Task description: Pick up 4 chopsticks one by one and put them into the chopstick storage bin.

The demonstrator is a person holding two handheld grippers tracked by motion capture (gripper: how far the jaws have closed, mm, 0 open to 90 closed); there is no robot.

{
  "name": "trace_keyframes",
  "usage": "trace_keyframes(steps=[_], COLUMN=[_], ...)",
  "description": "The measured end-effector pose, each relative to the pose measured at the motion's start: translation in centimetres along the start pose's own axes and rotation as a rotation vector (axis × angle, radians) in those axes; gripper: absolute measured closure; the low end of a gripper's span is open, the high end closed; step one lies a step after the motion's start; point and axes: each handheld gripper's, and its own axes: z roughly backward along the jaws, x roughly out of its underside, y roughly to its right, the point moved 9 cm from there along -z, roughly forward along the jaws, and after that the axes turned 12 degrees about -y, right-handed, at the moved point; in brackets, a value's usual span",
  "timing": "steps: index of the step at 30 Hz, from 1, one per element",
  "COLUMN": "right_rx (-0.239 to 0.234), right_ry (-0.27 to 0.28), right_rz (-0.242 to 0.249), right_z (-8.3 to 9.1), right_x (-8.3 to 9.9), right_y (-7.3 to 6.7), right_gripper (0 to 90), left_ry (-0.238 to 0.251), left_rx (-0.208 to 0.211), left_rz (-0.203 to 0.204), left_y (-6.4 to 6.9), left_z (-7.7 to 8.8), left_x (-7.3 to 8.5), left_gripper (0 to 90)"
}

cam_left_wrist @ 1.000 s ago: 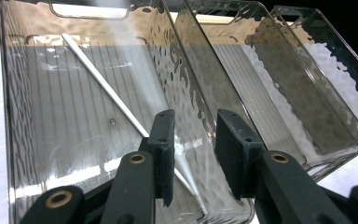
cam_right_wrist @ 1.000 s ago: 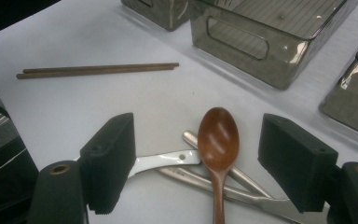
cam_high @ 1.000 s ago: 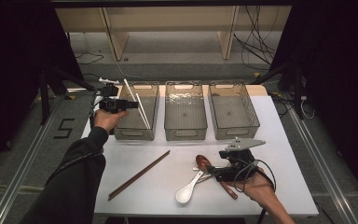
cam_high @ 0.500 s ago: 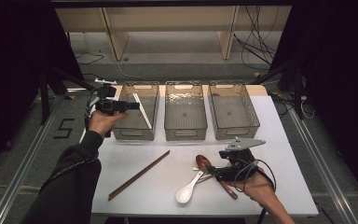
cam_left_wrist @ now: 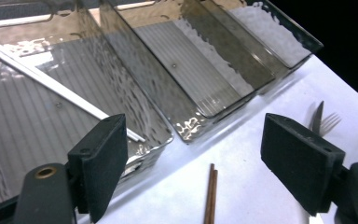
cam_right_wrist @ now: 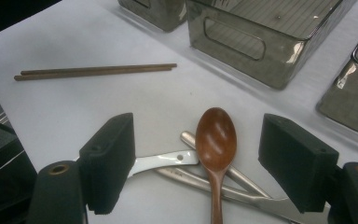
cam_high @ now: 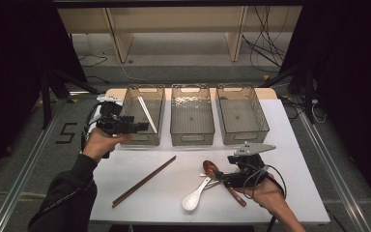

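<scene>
Two grippers stand spread: the left gripper (cam_high: 142, 127), jaws just opened and empty, beside the left bin (cam_high: 159, 113) holding white chopsticks (cam_high: 146, 114); the right gripper (cam_high: 221, 180) straddles a wooden spoon (cam_right_wrist: 216, 140) on the white table (cam_high: 290, 145), grey floor (cam_high: 348, 159) around.

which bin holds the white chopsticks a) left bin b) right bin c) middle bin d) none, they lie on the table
a: the white chopsticks lie slanted inside the left bin, next to the open left tool; the brown chopsticks are the pair on the table.
</scene>
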Motion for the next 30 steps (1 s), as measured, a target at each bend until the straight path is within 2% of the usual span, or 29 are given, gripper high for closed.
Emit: trace_keyframes(steps=[4, 12, 15, 18, 30], right_rx=[0.002, -0.001, -0.001, -0.002, -0.003], right_ry=[0.002, 0.003, 0.000, -0.001, -0.003], right_rz=[-0.001, -0.001, -0.003, 0.002, 0.000], right_z=[0.1, 0.0, 0.0, -0.1, 0.0], right_x=[0.0, 0.1, 0.1, 0.1, 0.3], right_y=[0.0, 0.1, 0.0, 0.0, 0.0], right_gripper=[27.8, 27.8, 27.8, 27.7, 27.7], left_ry=[-0.027, -0.055, -0.063, -0.079, -0.123], left_rx=[-0.008, -0.020, -0.013, -0.029, -0.051], left_rz=[-0.038, -0.065, -0.071, -0.087, -0.101], left_y=[0.4, 1.0, 1.2, 1.3, 1.1], left_z=[-0.1, -0.5, -0.6, -0.7, -1.2], left_x=[0.9, 2.2, 2.5, 3.0, 4.3], left_gripper=[20.2, 19.0, 19.0, 18.8, 18.6])
